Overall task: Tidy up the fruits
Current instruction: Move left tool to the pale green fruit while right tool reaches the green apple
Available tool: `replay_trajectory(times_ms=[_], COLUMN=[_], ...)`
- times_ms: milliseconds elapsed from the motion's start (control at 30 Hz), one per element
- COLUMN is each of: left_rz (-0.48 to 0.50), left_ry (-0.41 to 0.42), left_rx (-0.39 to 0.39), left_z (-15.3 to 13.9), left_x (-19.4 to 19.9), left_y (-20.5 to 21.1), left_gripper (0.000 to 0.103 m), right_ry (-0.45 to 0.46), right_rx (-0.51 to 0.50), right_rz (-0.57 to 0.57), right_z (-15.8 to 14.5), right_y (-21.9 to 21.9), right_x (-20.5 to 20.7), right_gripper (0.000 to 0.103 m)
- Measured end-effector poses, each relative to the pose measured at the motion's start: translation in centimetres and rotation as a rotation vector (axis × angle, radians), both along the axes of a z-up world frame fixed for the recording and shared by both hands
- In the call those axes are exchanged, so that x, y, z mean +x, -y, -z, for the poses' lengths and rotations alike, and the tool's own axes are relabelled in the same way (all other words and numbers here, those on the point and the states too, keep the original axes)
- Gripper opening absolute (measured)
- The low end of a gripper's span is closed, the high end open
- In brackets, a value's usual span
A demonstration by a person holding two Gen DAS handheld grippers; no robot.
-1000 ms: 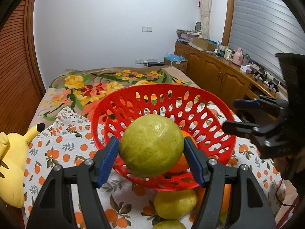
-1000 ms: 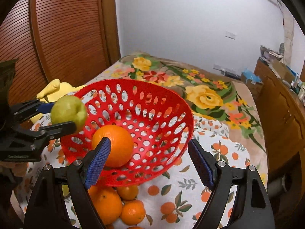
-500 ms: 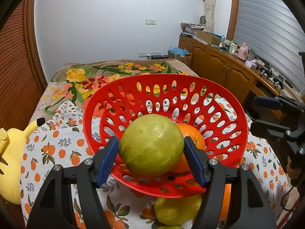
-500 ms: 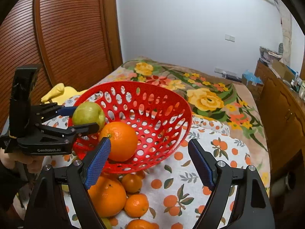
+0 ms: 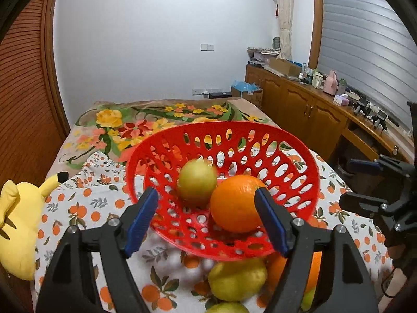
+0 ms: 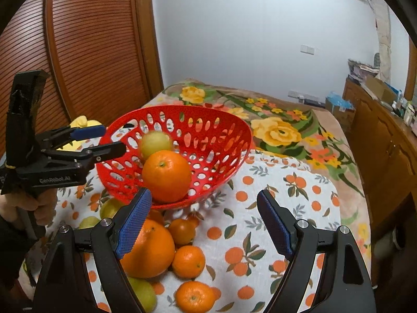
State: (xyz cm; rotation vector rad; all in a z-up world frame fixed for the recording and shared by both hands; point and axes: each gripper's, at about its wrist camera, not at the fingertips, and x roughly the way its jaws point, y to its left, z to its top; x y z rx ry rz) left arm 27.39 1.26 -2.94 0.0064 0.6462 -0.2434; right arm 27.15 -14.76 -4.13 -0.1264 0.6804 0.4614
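Note:
A red perforated basket (image 5: 307, 161) stands on an orange-print cloth (image 5: 86, 203). Inside it a blurred green fruit (image 5: 196, 181) lies against a large orange (image 5: 234, 203). My left gripper (image 5: 206, 193) sits at the basket's near rim. Its jaws are opening, with nothing pressed between the pads and the green fruit beyond them. In the right wrist view the basket (image 6: 234, 122), green fruit (image 6: 156, 143) and orange (image 6: 166, 174) show again, with the left gripper (image 6: 112, 139) at the left rim. My right gripper (image 6: 204, 194) is open and empty in front of the basket.
Loose fruit lies before the basket: a big orange (image 6: 151, 250), small oranges (image 6: 189, 260) and green fruits (image 6: 142, 292). A yellow plush toy (image 5: 18, 221) is at the left. A wooden cabinet (image 5: 312, 114) runs along the right. A person's hand (image 6: 34, 206) holds the left gripper.
The left gripper's jaws spread and let go of the green fruit, which dropped into the basket beside the orange. The right gripper drew back, so more loose fruit shows.

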Motion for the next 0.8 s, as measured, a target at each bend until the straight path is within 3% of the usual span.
replay_trajectory(times_ms=[400,800], left_rz=[-0.008,-0.002], left_ry=[0.039,0.011], left_rx=[-0.02,-0.012], left_z=[-0.6,1.8], left_x=[-5.7,-9.3], left_y=[-0.7,-0.7], left_gripper=[0.077,0.077], right_ry=[0.033,-0.004], right_rx=[0.066,0.083], right_rz=[0.03,0.041], right_z=[1.2,4.5], right_y=[0.3,0.0], right_x=[-5.8,-9.9], right_gripper=[0.085,0.084])
